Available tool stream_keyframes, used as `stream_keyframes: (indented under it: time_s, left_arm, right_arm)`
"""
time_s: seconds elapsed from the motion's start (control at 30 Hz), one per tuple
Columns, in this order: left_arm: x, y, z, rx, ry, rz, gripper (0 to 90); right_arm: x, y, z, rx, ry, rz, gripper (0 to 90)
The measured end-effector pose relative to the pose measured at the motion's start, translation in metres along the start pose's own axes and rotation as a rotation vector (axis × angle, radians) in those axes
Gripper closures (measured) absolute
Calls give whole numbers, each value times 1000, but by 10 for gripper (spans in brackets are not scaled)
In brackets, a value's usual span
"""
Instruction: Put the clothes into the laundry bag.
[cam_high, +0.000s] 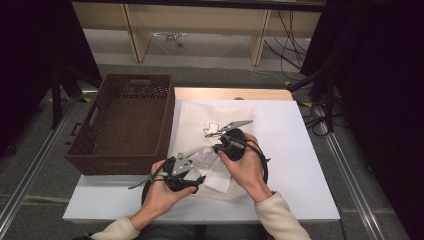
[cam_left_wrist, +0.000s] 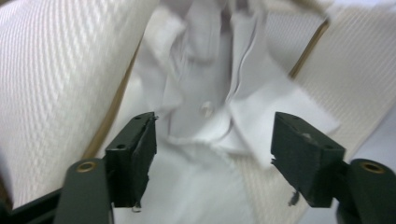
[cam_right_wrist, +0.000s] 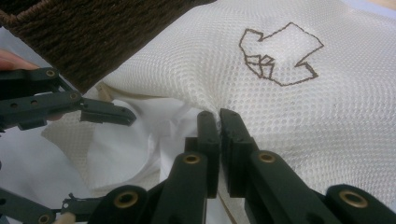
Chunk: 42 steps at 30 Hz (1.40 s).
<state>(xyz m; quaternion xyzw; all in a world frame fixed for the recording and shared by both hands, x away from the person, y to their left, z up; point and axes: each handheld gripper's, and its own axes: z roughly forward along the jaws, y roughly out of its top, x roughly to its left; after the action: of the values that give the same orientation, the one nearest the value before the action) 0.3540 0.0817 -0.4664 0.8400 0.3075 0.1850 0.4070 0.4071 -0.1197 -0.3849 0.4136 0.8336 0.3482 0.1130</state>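
High view: we see the mesh laundry bag (cam_high: 200, 125) on the white table (cam_high: 300, 165), just right of the brown basket (cam_high: 125, 125); left gripper (cam_high: 192, 167) at 7 o'clock of the bag, right gripper (cam_high: 216, 148) on its mouth. Left gripper view: jaws stand wide apart, nothing between the pads, white shirt (cam_left_wrist: 210, 107) collar at 12 o'clock inside the bag. Right gripper view: we see the right gripper (cam_right_wrist: 219, 116) clamped tight on the bag's (cam_right_wrist: 289, 116) mesh edge, logo at 1 o'clock, left gripper (cam_right_wrist: 107, 114) at 9
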Motion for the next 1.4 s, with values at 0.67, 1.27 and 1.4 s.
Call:
stream_keyframes:
  time_s: [0.67, 1.27, 1.4]
  left_arm:
    - [12, -9, 30, 138, -30, -56, 881]
    - [7, 21, 37, -4, -103, -134, 886]
    - [6, 25, 51, -26, -74, -134, 885]
  right_arm:
    - [1, -1, 3, 17, 14, -4, 883]
    - [4, 0, 1, -3, 19, -12, 883]
    - [3, 1, 2, -6, 22, -10, 883]
